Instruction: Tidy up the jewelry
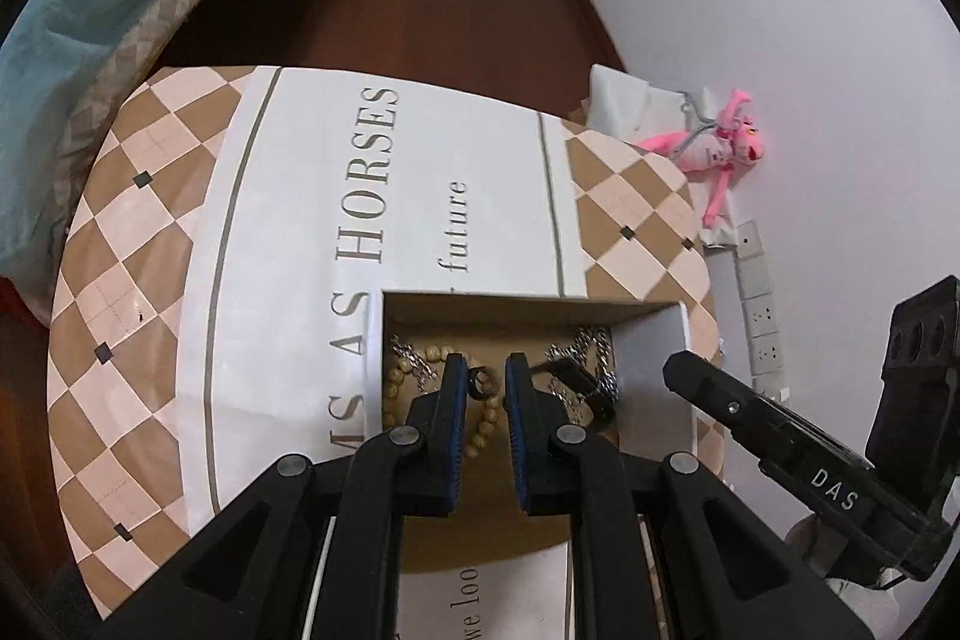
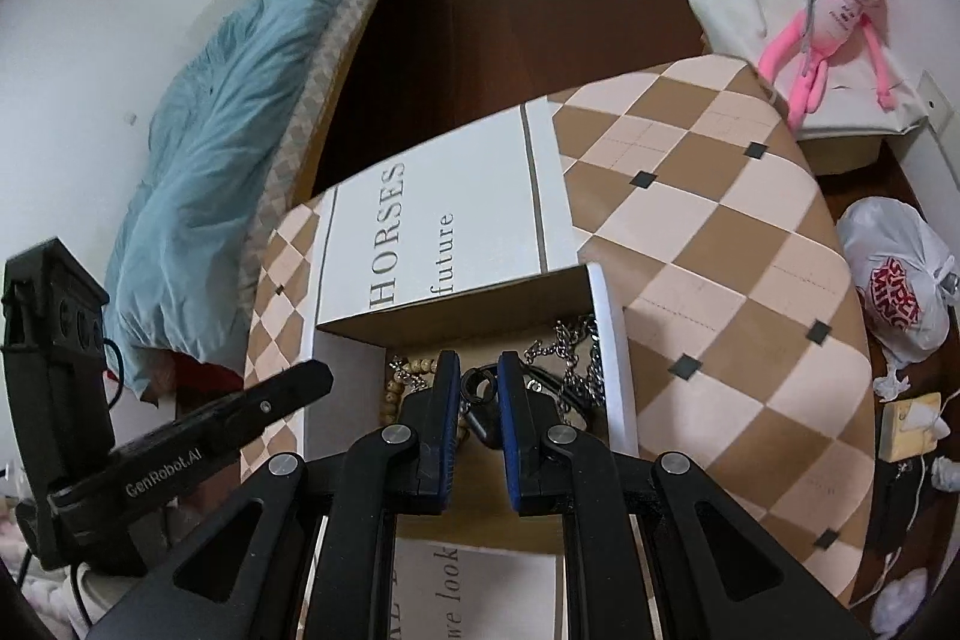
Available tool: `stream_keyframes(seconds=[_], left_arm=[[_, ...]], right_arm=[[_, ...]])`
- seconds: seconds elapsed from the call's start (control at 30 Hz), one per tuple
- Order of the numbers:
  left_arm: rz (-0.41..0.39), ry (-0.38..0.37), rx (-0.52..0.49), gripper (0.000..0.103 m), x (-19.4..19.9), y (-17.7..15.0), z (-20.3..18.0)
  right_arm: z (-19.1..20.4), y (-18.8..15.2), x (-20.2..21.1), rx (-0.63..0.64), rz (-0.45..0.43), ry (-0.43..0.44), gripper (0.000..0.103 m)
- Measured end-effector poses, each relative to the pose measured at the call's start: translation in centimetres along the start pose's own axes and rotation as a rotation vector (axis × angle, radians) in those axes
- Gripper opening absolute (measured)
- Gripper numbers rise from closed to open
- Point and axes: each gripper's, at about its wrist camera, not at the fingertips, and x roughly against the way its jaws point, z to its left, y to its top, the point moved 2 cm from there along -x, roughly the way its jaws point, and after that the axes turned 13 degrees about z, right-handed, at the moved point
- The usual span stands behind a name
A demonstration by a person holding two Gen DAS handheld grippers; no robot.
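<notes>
In the left wrist view, the left gripper (image 1: 485, 367) hangs over an open cardboard box (image 1: 528, 311) that sits on the checked table (image 1: 120, 244); its blue-padded fingers (image 1: 451, 400) stand parted with nothing between them. Below them lie a wooden bead bracelet (image 1: 487, 421), a silver chain (image 1: 591, 349) toward the right wall of the box, and a small dark ring-shaped piece (image 1: 480, 382) just under the gap. In the right wrist view, the right gripper (image 2: 478, 370) is likewise spread, and the dark ring (image 2: 478, 383) sits in the gap, though whether either pad touches it I cannot tell. The bead bracelet (image 2: 396, 388) shows to the left, the chain (image 2: 576, 346) to the right. All of it looks light; the chain would be limp and prone to slip or tangle, so pinching a bunched stretch seems wise. The beads are hard and rounded, best taken across the strand, and the ring across its rim.
</notes>
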Motion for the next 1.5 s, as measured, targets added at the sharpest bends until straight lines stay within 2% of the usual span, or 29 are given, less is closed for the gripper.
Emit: stream_keyframes(seconds=[0.03,0.1,0.17,0.23,0.3,0.37,0.43,0.47,0.5,0.53,0.6,0.67,0.73,0.9,1.17,1.5], left_arm=[[0.006,0.01,0.011,0.012,0.0,0.3,0.0],[0.002,0.042,0.016,0.014,0.3,0.6,0.1],[-0.018,0.085,0.008,0.027,0.9,0.7,0.0],[-0.054,0.128,-0.001,0.056,1.5,0.6,0.0],[-0.077,0.16,0.0,0.067,1.9,0.4,0.3],[-0.091,0.191,0.003,0.067,2.1,-0.1,0.4],[-0.098,0.238,0.001,0.072,2.1,-0.8,0.6],[-0.102,0.254,0.001,0.074,2.1,-1.1,0.6],[-0.106,0.28,-0.002,0.084,2.1,-1.6,0.6],[-0.113,0.307,-0.006,0.093,2.0,-2.1,0.6],[-0.128,0.348,-0.012,0.095,1.9,-3.1,0.6],[-0.142,0.376,-0.009,0.097,1.8,-3.9,0.7],[-0.149,0.389,-0.007,0.098,1.7,-4.9,0.8],[-0.166,0.419,-0.02,0.098,1.8,-6.4,0.3],[-0.22,0.406,-0.013,0.098,4.4,-8.4,-0.9],[-0.331,0.359,-0.043,0.098,11.3,-12.6,-4.0]], right_arm=[[-0.1,0.3,-0.1,-0.002,0.008,-0.009,0.014],[-0.3,0.8,0.0,-0.008,0.011,-0.016,0.021],[-0.5,0.9,0.5,-0.011,0.002,-0.021,0.026],[-0.6,0.9,1.0,-0.003,-0.009,-0.036,0.026],[-0.6,0.6,1.3,0.004,-0.014,-0.059,0.027],[-0.6,0.2,1.7,0.008,-0.026,-0.085,0.027],[-0.6,-0.5,2.1,0.015,-0.039,-0.133,0.034],[-0.6,-0.9,2.2,0.021,-0.046,-0.165,0.044],[-0.5,-1.3,2.4,0.029,-0.05,-0.207,0.055],[-0.5,-1.7,2.5,0.036,-0.055,-0.23,0.06],[-0.5,-2.8,2.4,0.048,-0.055,-0.318,0.083],[-0.5,-3.8,2.4,0.065,-0.059,-0.385,0.095],[-0.2,-4.7,2.3,0.079,-0.066,-0.468,0.096],[0.0,-6.3,2.9,0.094,-0.085,-0.542,0.101],[1.2,-8.3,5.4,0.087,-0.127,-0.546,0.101],[5.1,-12.9,12.6,0.124,-0.241,-0.545,0.101]])
